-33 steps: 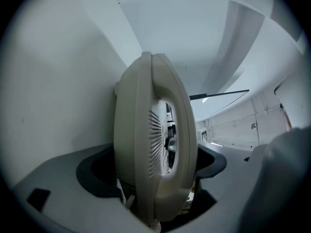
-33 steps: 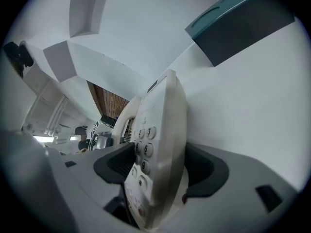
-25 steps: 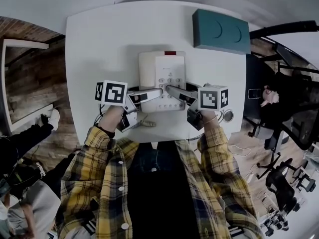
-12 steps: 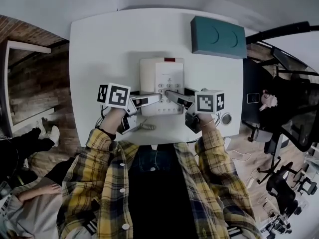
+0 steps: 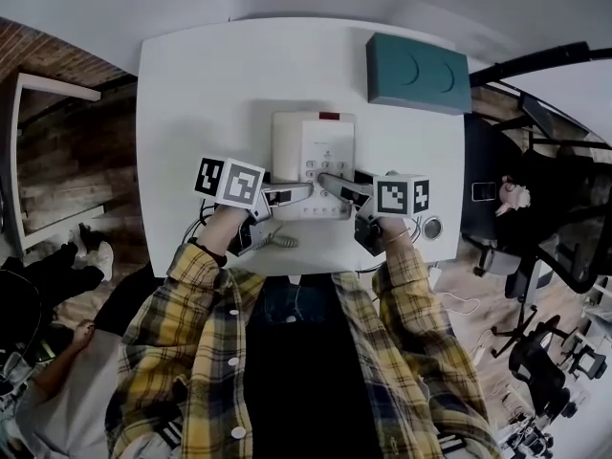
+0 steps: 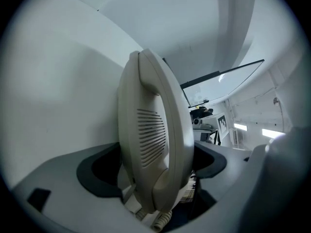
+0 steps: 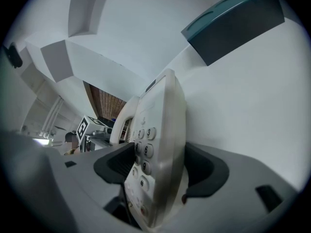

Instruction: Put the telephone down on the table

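A beige desk telephone (image 5: 314, 156) lies flat over the white table (image 5: 201, 94), with its handset on the left and its keypad on the right. My left gripper (image 5: 295, 194) is shut on the phone's near left side. In the left gripper view the handset (image 6: 153, 130) fills the gap between the left gripper's (image 6: 153, 171) jaws. My right gripper (image 5: 333, 182) is shut on the near right side, and the keypad body (image 7: 153, 144) sits between the right gripper's (image 7: 163, 171) jaws. I cannot tell whether the phone's underside touches the table. Its coiled cord (image 5: 278, 240) trails near the front edge.
A teal box (image 5: 413, 71) lies at the table's far right, also in the right gripper view as the teal box (image 7: 234, 24). A small round object (image 5: 436, 227) sits near the front right corner. People stand on the wooden floor (image 5: 57, 175) at left; office chairs (image 5: 550, 352) are at right.
Both grippers keep their hold on the telephone. The head view has shifted slightly, and the people at the left have moved.
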